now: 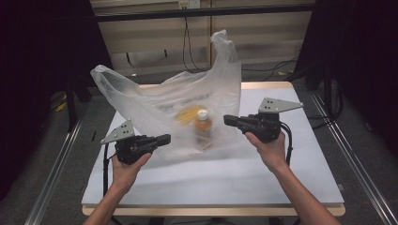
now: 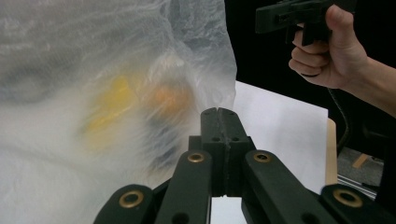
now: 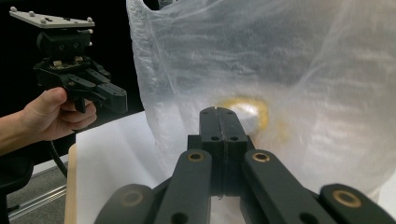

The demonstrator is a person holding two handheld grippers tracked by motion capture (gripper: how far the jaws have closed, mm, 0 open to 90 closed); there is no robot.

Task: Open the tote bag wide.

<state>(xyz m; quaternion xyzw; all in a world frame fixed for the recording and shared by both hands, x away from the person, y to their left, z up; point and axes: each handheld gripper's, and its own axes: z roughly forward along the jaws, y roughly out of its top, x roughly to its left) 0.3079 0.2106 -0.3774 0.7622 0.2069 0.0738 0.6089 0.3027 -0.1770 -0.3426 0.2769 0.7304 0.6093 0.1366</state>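
Billowing translucent bag [image 1: 173,101] (bottle [image 1: 202,125] perhaps inside)

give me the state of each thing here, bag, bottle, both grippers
plastic bag: translucent, standing puffed up on the table, handles up
bottle: upright inside the bag, white cap on
yellow item: inside the bag, blurred
left gripper: jaws shut, empty, beside the bag
right gripper: jaws shut, empty, beside the bag

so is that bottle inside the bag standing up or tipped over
Upright: in the high view the bottle shows through the plastic bag with its white cap on top and its body below.
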